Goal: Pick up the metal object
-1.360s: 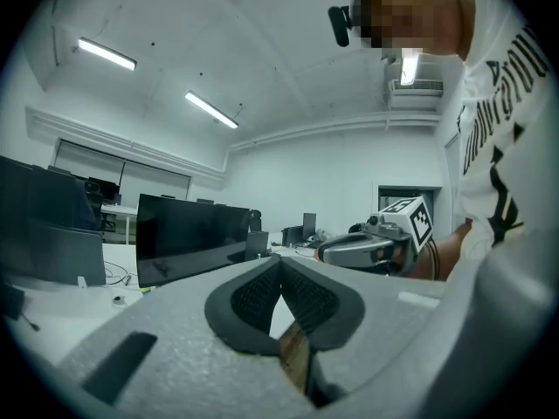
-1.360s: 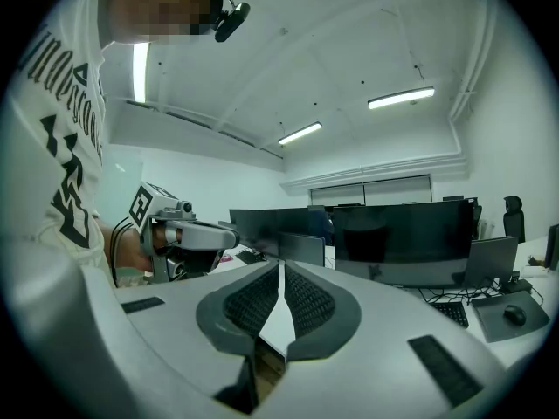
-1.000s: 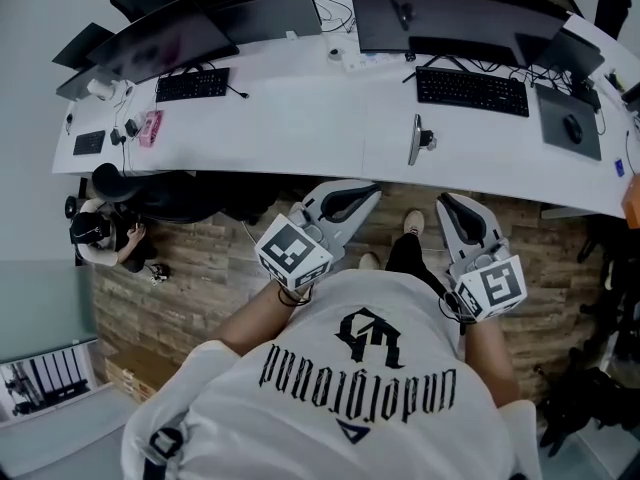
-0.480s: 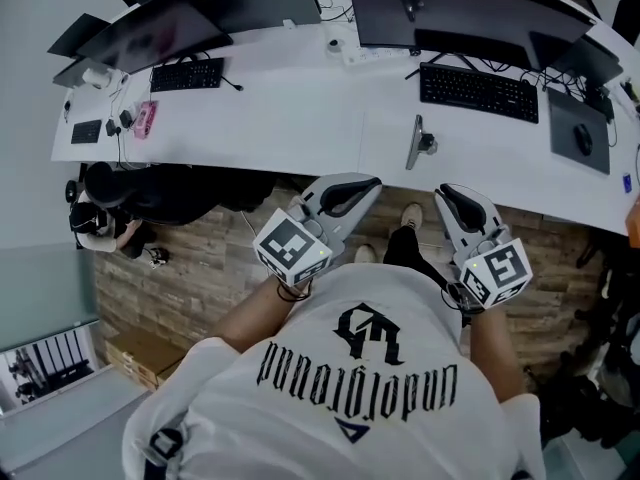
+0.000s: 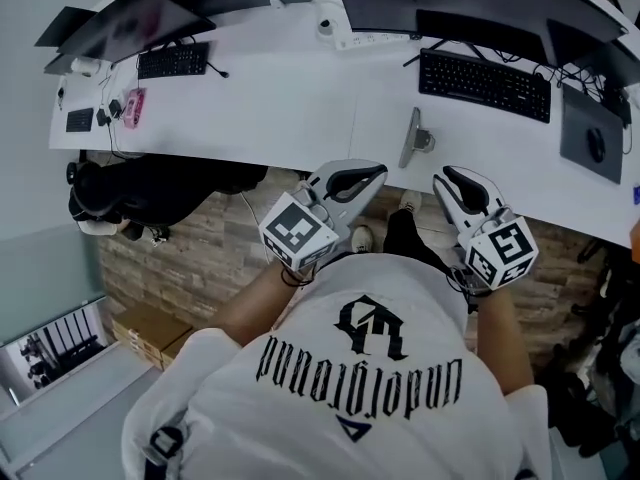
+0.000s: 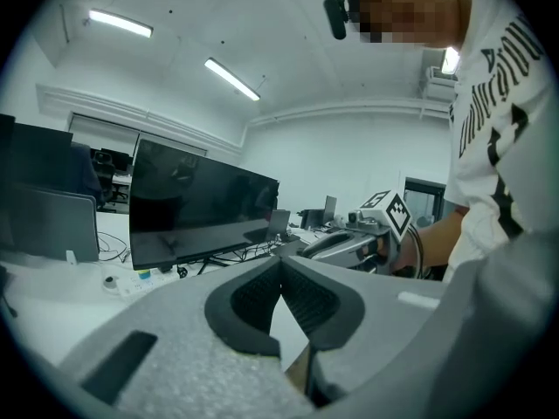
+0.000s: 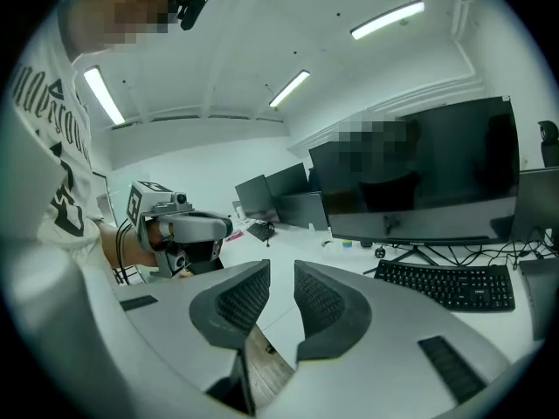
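Note:
The metal object (image 5: 410, 139), a slim silvery piece on a small base, stands on the white desk (image 5: 300, 108) near its front edge. Both grippers hover over the floor just short of that edge. My left gripper (image 5: 378, 171) (image 6: 281, 264) is shut, its pads touching at the tip with nothing held. It lies below and left of the object. My right gripper (image 5: 441, 179) (image 7: 281, 273) is open; its jaws have just been opening and nothing is between them. It lies below and right of the object. Each gripper view shows the other gripper, the right (image 6: 349, 243) and the left (image 7: 188, 230).
Two black keyboards (image 5: 484, 83) (image 5: 172, 61) and several dark monitors (image 5: 390, 8) sit on the desk. A dark pad with a mouse (image 5: 590, 143) is at the right. A black chair (image 5: 150, 188) stands under the desk at the left, on the wood-pattern floor (image 5: 190, 268).
Both grippers have moved forward, closer to the desk's front edge and the metal object. The head camera has moved forward with them.

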